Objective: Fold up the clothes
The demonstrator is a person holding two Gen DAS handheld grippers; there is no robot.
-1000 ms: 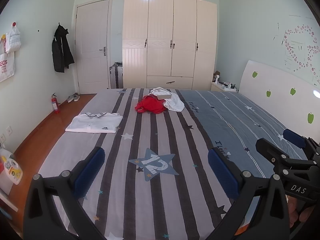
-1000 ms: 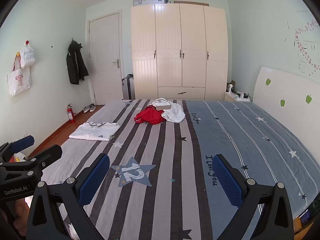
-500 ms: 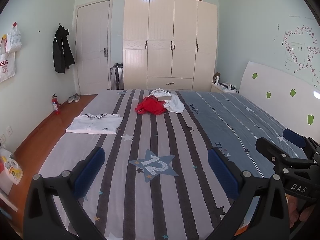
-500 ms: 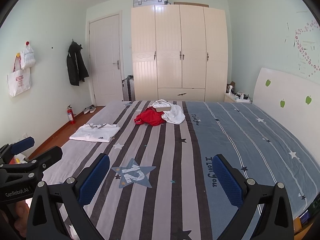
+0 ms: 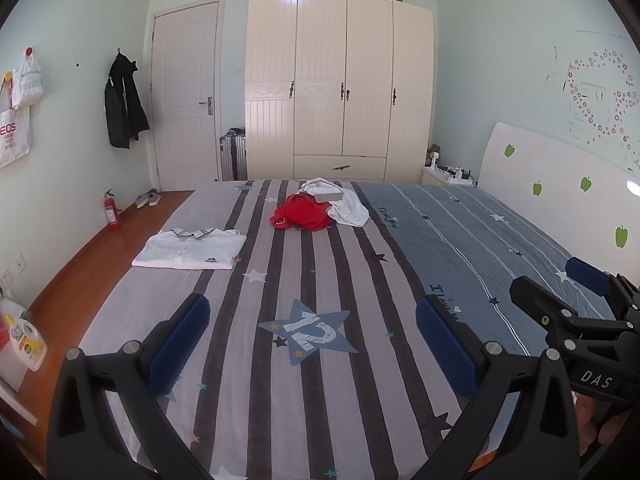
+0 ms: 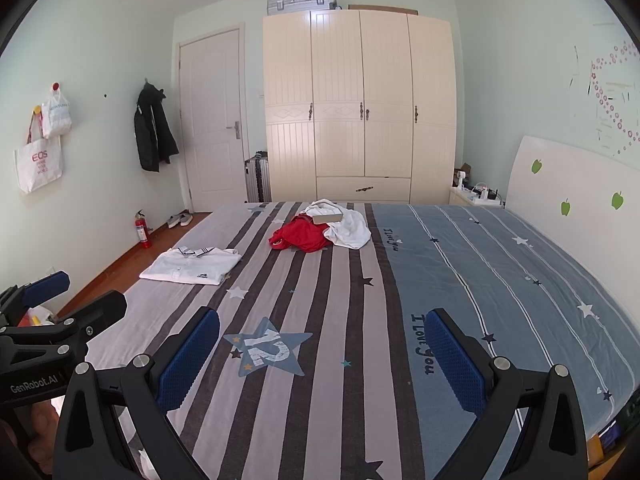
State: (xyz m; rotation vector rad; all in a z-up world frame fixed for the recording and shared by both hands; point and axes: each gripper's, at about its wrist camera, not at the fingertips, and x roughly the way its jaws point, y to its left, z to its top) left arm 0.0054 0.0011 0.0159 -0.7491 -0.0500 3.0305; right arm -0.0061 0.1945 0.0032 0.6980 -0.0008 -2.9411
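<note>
Blue pads on my left gripper (image 5: 312, 340) and right gripper (image 6: 322, 354) are gaping wide, gripping nothing, hovering over the bed (image 5: 360, 360). Well ahead, a red shirt (image 5: 302, 216) and white shirt (image 5: 346, 206) are lying heaped together; ahead-left, a folded shirt (image 5: 190, 249) is lying flat.

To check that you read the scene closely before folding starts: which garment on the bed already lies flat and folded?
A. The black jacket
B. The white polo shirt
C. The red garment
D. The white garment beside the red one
B: the white polo shirt lies flat and squared near the bed's left edge, while the red garment and the white garment sit crumpled together farther up.
</note>
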